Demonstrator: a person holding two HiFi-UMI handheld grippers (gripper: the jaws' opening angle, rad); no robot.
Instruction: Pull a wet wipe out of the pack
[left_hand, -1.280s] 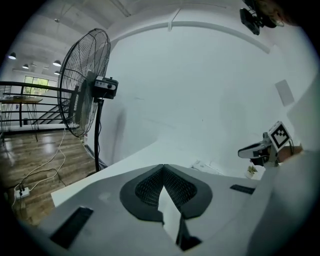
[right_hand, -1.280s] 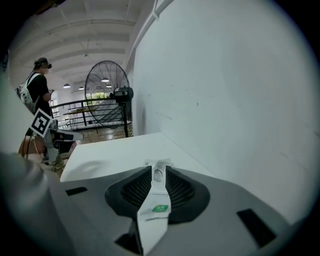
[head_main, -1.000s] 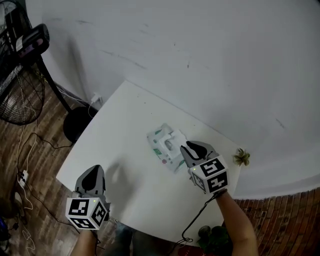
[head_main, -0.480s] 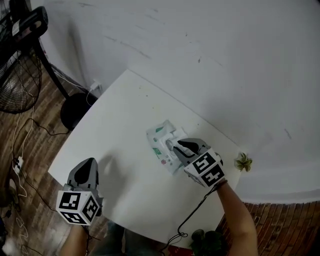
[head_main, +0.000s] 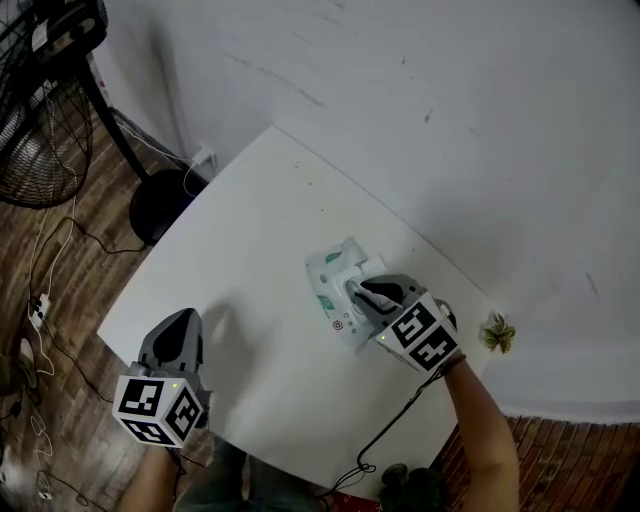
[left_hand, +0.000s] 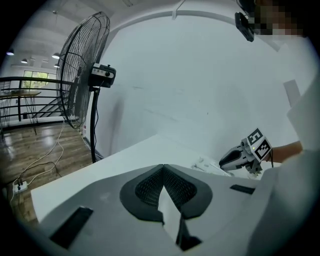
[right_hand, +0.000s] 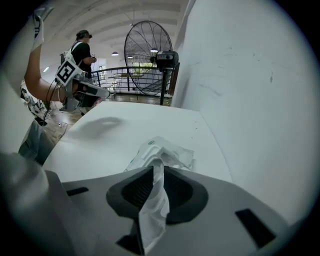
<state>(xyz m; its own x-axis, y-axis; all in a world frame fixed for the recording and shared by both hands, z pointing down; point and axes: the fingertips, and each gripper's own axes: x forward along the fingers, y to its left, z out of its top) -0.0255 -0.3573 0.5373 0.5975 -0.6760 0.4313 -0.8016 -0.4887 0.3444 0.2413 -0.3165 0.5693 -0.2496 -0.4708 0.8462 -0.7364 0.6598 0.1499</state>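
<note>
A white and green wet wipe pack (head_main: 328, 275) lies on the white table (head_main: 250, 230), right of the middle. My right gripper (head_main: 366, 292) sits over its near end, shut on a white wet wipe (right_hand: 152, 210). In the right gripper view, the wipe runs up between the jaws from the opened pack (right_hand: 165, 148). My left gripper (head_main: 183, 322) hovers over the table's near left part, well apart from the pack, shut with nothing in it. The left gripper view shows the pack (left_hand: 207, 165) far off, with the right gripper (left_hand: 222, 162) on it.
A standing fan (head_main: 40, 150) with a round black base (head_main: 160, 215) stands left of the table on the wood floor, with cables (head_main: 45, 300) nearby. A small plant (head_main: 497, 332) sits by the table's right corner. The white wall runs behind. A person (right_hand: 82, 50) stands in the background.
My right gripper has moved a little further over the pack's opening. The left gripper has stayed over the near left of the table.
</note>
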